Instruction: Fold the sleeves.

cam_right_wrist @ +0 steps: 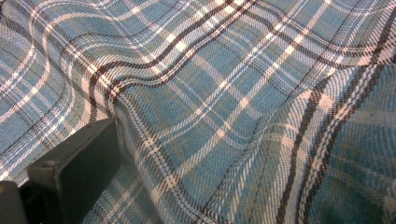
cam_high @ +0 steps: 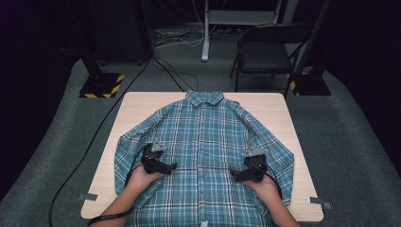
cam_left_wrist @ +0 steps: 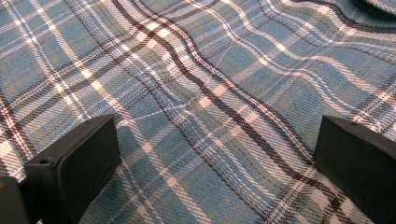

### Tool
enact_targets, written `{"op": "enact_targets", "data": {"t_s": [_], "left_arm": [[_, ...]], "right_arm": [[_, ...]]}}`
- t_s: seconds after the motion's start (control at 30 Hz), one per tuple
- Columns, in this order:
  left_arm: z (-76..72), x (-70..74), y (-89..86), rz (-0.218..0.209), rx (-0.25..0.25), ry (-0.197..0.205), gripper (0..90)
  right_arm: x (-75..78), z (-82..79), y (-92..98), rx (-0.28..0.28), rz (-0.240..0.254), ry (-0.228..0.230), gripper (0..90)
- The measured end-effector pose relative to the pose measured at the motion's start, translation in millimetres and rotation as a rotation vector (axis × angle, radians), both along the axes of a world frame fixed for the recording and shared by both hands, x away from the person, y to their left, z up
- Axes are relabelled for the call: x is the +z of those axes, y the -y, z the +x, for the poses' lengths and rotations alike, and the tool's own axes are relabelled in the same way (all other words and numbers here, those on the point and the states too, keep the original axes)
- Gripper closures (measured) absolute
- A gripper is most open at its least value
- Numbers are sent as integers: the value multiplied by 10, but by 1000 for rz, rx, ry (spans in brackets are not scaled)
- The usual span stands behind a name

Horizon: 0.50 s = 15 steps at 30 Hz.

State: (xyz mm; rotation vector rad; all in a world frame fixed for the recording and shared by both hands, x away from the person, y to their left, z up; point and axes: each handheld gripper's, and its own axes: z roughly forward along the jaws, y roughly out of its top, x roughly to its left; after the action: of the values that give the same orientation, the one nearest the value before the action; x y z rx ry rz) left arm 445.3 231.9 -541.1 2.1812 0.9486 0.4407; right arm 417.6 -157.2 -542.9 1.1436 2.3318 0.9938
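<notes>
With both hand-held grippers, left (cam_high: 163, 165) and right (cam_high: 243, 174), released over the shirt (cam_high: 203, 137), a single cloth layer should be pinched evenly at each side

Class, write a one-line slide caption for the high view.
Two open grippers, left and right, over a plaid shirt spread flat on a table.

A black folding chair (cam_high: 267, 52) is seen at the upper right, beyond the light wooden bench (cam_high: 142, 106); cables (cam_high: 175, 40) are strewn across the grey floor (cam_high: 350, 142).

Both forearms reach in side by side, left gripper (cam_high: 166, 166) and right gripper (cam_high: 238, 173) pointing inward, jaws spread wide.
</notes>
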Motion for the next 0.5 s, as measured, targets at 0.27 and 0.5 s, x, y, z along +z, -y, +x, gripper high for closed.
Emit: {"op": "enact_targets", "data": {"t_s": [0.27, 0.5], "left_arm": [[-3, 0, 1, -1, 3, 0, 0], [-6, 0, 4, -1, 6, -1, 0]], "right_arm": [[0, 0, 1, -4, 0, -1, 0], [0, 1, 1, -6, 0, -1, 0]]}}
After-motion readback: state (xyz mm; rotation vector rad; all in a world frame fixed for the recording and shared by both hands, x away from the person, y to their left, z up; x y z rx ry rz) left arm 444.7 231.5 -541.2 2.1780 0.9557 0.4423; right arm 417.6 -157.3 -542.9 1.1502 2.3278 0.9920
